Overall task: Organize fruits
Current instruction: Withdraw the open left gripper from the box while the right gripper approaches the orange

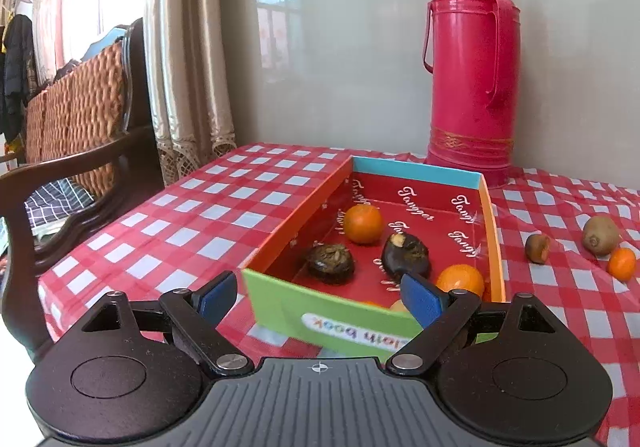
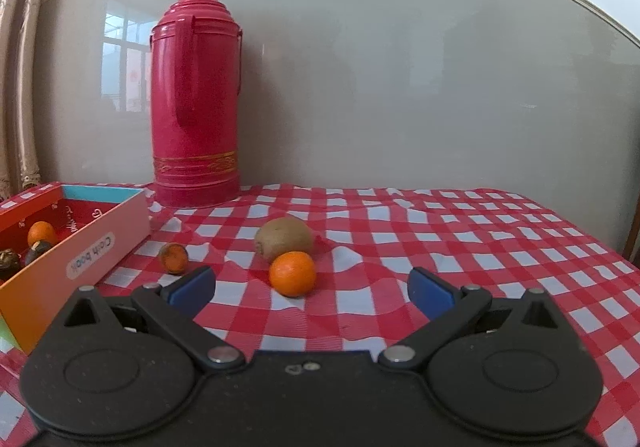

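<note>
A colourful open box (image 1: 491, 231) lies on the checked tablecloth and holds oranges (image 1: 363, 224) and two dark fruits (image 1: 331, 263). My left gripper (image 1: 320, 297) is open and empty, its fingers astride the box's green near wall. In the right wrist view an orange (image 2: 292, 273), a brown kiwi (image 2: 284, 238) behind it and a small dark fruit (image 2: 173, 258) lie on the cloth. My right gripper (image 2: 312, 287) is open and empty, just short of the orange. The box also shows at the left of the right wrist view (image 2: 92, 243).
A tall red thermos (image 1: 472, 75) stands against the wall behind the box, also in the right wrist view (image 2: 196, 99). A wooden chair with a woven back (image 1: 80, 115) stands left of the table. The table edge runs close on the left.
</note>
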Demonstrator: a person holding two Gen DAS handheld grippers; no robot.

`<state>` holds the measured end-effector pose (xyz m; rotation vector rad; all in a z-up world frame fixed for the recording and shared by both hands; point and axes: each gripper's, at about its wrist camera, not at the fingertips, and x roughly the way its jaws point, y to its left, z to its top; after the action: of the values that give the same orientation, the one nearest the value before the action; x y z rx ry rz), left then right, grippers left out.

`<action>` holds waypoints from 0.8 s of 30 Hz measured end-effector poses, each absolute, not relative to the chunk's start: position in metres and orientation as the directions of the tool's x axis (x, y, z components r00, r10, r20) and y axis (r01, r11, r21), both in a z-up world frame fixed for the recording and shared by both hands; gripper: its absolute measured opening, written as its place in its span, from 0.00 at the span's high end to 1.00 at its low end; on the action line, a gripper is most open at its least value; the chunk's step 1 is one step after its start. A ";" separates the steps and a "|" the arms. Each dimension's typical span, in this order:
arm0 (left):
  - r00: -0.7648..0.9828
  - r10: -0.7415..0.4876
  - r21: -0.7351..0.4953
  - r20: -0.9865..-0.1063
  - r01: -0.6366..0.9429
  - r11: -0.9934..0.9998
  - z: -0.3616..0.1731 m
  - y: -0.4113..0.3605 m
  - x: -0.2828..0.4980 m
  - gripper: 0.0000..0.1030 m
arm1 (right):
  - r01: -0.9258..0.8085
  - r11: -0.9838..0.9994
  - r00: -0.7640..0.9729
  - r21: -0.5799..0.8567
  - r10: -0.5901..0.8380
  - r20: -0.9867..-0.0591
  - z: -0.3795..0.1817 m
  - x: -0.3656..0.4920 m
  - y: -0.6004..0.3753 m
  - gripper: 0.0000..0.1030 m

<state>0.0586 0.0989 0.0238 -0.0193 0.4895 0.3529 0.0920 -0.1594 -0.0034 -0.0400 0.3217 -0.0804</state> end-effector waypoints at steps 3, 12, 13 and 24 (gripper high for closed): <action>0.825 0.343 0.079 -0.450 -0.346 0.935 0.023 0.102 0.049 0.08 | 0.064 0.997 0.945 -0.051 -0.077 -0.317 -0.004 0.093 -0.157 0.06; 0.835 0.377 0.070 -0.400 -0.382 0.921 0.021 0.114 0.025 0.03 | 0.048 0.999 0.934 -0.017 -0.051 -0.354 -0.004 0.106 -0.161 0.06; 0.837 0.386 0.077 -0.389 -0.387 0.919 0.021 0.114 0.023 0.03 | 0.044 0.999 0.931 -0.011 -0.045 -0.362 -0.004 0.108 -0.161 0.06; 0.807 0.446 0.086 -0.387 -0.450 0.889 0.019 0.145 0.013 0.00 | 0.023 1.000 0.912 -0.013 -0.026 -0.409 -0.003 0.132 -0.154 0.12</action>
<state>0.0125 0.1449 0.0192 -0.0096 0.4112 0.4790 0.1321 -0.1539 -0.0031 -0.0084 0.4220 -0.0252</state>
